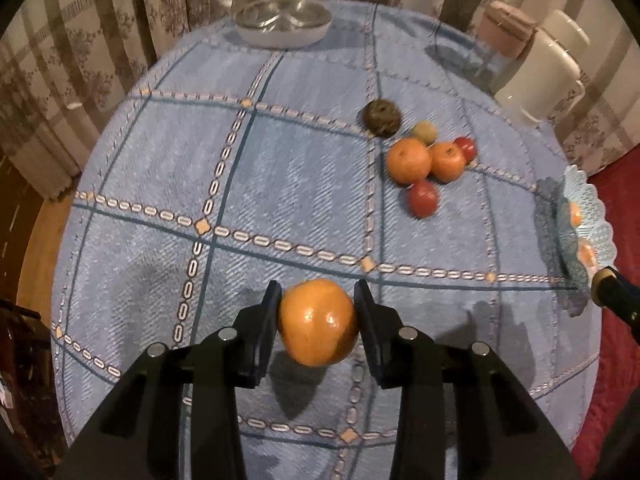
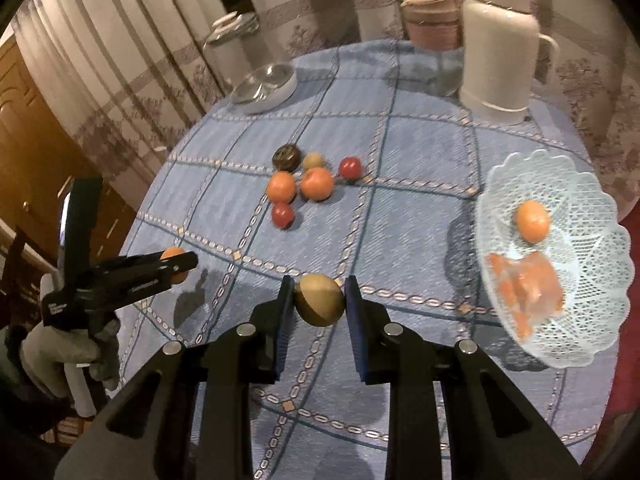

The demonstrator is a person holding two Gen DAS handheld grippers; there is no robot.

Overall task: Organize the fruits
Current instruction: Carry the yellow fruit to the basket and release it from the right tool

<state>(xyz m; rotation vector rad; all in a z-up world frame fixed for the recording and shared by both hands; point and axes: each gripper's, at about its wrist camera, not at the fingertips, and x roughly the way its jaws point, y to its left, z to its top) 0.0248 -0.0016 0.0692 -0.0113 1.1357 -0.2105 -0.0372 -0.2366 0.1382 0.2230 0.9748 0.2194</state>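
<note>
Carrying both loads above the tablecloth [image 1: 280,184]: left gripper [image 1: 318,320] clamps an orange [image 1: 318,322], right gripper [image 2: 320,300] clamps a yellow-green fruit [image 2: 320,300], mesh basket [image 2: 592,264] sits right; round skins could slip and roll into the loose fruit pile [image 2: 304,184].

The only lettering sits on the left gripper [image 2: 176,266], seen from the right wrist view: small white print along its black arm and a second white mark on its handle, both too blurred and small to read.
</note>
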